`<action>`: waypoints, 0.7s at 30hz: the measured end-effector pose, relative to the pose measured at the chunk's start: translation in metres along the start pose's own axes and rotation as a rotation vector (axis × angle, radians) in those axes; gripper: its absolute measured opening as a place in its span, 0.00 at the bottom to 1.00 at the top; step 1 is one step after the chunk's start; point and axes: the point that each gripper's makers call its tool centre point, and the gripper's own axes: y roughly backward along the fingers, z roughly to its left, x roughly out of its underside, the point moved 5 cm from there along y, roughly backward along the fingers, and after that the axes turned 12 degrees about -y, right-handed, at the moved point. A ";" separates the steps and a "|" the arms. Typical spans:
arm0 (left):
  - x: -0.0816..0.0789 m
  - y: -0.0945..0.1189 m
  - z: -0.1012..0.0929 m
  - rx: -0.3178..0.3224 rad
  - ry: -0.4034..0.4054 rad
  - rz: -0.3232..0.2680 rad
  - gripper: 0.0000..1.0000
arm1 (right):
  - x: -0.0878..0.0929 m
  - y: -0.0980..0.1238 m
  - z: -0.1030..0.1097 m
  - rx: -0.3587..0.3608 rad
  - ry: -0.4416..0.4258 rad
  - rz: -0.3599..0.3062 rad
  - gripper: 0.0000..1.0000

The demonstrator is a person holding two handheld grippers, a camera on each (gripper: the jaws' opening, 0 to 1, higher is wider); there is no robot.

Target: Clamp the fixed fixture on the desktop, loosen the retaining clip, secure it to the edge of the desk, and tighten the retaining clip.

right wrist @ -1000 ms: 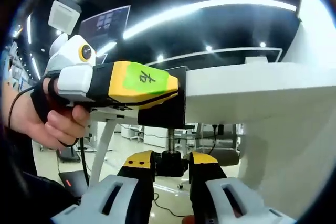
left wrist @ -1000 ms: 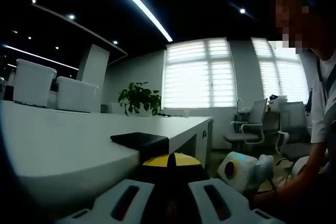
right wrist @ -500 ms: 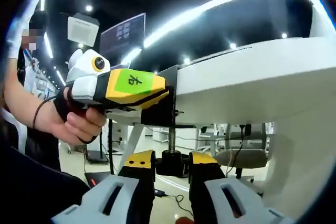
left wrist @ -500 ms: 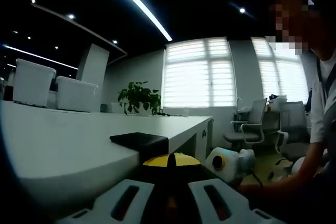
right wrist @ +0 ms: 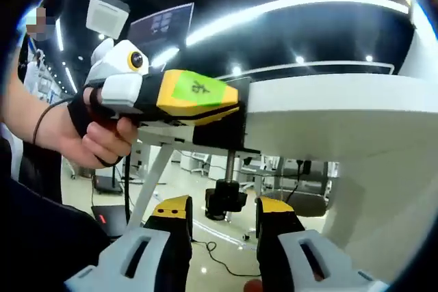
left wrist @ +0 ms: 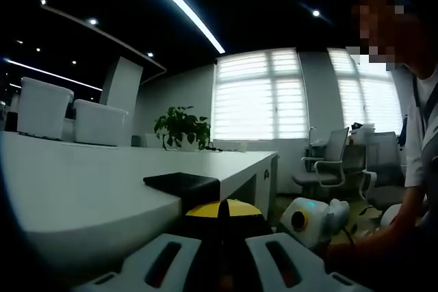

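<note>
The fixture (right wrist: 229, 131), a black C-shaped clamp, is sitting on the edge of the white desk (right wrist: 328, 111), w/ its top plate (left wrist: 181, 182) lying flat on the desktop and its threaded screw hanging below the edge, ending in a black knob (right wrist: 226, 200).

In the right gripper view, the left gripper (right wrist: 229, 111), yellow-tipped w/ a green label, is pinching the clamp body at desk level, w/ a person's hand (right wrist: 102, 138) wrapped around its handle. In the left gripper view its own jaws are pressed together around the dark clamp, so it is steadying the fixture against the edge.

The right gripper (right wrist: 226, 213) is pointing up from under the desk. Its yellow-padded jaws are spread apart, one on each side of the knob w/o touching it.

Judgement: the step in hand is probably tightening the retaining screw. To do it well, the right jaws need to be closing squarely on the knob, centred on the screw axis, then turning in short regrips. The left gripper should be keeping the top plate flat and pushed fully onto the edge, so the clamp isn't twisting or creeping off as the screw bites.
</note>
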 end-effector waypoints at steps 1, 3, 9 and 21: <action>0.000 0.000 0.001 -0.001 0.002 -0.004 0.01 | -0.001 0.000 0.004 0.018 0.004 -0.002 0.35; 0.000 -0.001 0.001 -0.004 0.006 -0.009 0.01 | -0.003 -0.002 0.007 0.061 0.001 -0.011 0.35; -0.001 0.000 -0.001 -0.003 -0.001 0.000 0.01 | -0.013 -0.008 0.004 0.159 -0.048 -0.052 0.34; -0.001 0.000 0.000 -0.002 0.007 -0.015 0.01 | -0.011 -0.005 -0.002 0.071 -0.028 -0.065 0.22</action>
